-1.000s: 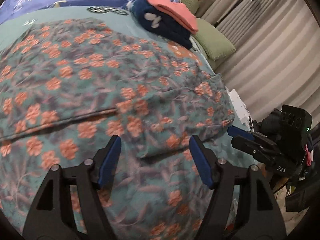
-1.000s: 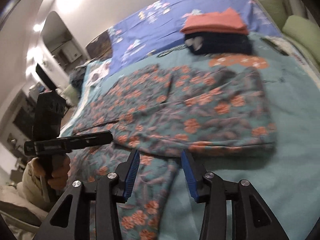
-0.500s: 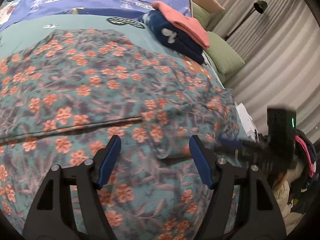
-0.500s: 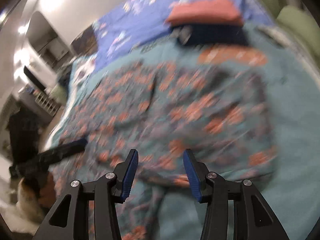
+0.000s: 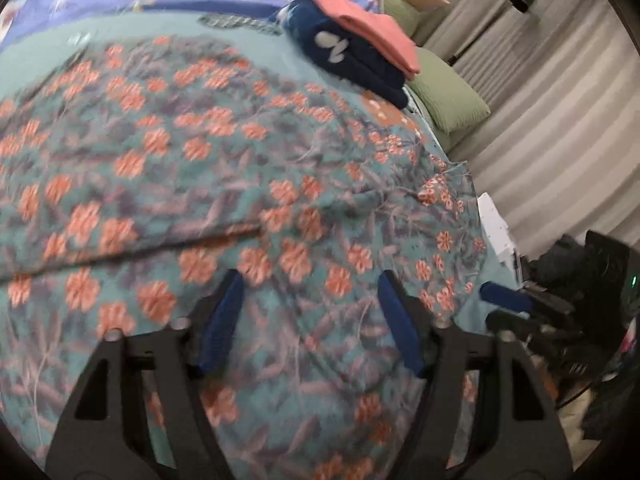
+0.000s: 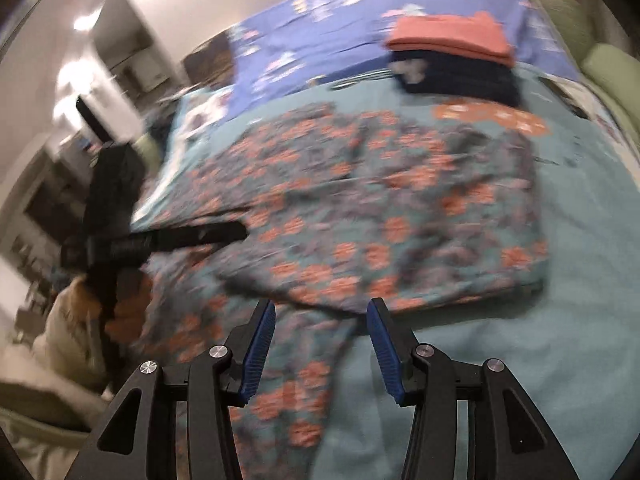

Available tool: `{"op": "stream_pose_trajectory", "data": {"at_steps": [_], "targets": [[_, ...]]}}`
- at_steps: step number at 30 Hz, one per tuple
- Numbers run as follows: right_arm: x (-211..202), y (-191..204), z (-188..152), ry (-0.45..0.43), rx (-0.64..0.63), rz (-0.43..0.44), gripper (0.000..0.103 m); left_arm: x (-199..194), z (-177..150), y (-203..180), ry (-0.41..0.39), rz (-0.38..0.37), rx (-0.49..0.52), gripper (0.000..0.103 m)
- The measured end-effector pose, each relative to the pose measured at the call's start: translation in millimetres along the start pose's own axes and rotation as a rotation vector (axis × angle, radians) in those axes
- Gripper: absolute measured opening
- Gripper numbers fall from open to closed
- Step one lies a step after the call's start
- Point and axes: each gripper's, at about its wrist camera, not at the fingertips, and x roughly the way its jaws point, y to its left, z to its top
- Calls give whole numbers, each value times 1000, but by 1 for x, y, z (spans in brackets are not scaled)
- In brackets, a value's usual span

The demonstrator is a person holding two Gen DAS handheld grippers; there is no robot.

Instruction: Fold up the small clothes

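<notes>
Item: floral garment [image 5: 248, 168], teal with orange blossoms, spread on the bed [image 6: 580, 320]; main panel partly doubled over, a narrower strip trailing toward 6 o'clock in the right wrist view.

Left gripper [image 5: 310, 320]: jaws have just been closing, though a clear gap shows between the blue pads; floral cloth lies under and between them, and whether the pads press it cannot be told.

Right gripper [image 6: 320, 344]: jaws spread, poised above the garment's near hem where the strip leaves the panel; nothing pinched.

Other stock: folded stack [image 5: 360, 52], coral piece on navy, at 1 o'clock in the left view, well apart from the work; green pillow [image 5: 448, 104] just beyond it.

Handling advice: the step looks to be taking up the near edge for a fold. Best pinch both layers at matching points along the hem, lift together and evenly, and carry the edge toward 12 o'clock without dragging the layer beneath. Thin cloth; expect slipping from a shallow bite.
</notes>
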Motion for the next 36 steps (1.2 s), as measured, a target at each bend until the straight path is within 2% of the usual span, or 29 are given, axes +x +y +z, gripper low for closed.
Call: {"op": "stream_pose_trajectory", "data": {"at_steps": [1,2,4,9,14,17,21,24,31,34,36], "targets": [[-3,-8,-1,-14,31,-26,49,5,2,-3,16,-4,20,17],[-7,-18,-3,-30,73,-50,49,12,4,-6,52,-3,23,5],[-14,-37,-9,-58,148,-107,49,7,11,-11,27,3,26,5],[-17,-66,-16,-43,236,-226,50,-49,61,-37,-148,-25,120,5],[-7,-57,3,-60,193,-260,60,-97,103,-40,-278,81,191,5],[7,-43,15,-59,155,-244,62,-110,114,-27,-299,137,200,5],[28,-21,31,-48,89,-230,64,-126,122,4,-315,195,158,5],[44,-7,42,-33,57,-214,64,-139,121,25,-323,218,125,5],[75,12,62,-8,27,-252,64,-175,116,75,-379,300,64,5],[83,19,66,0,9,-240,64,-181,110,98,-377,317,20,5],[87,23,66,5,-6,-262,64,-179,104,111,-364,322,0,5]]}}
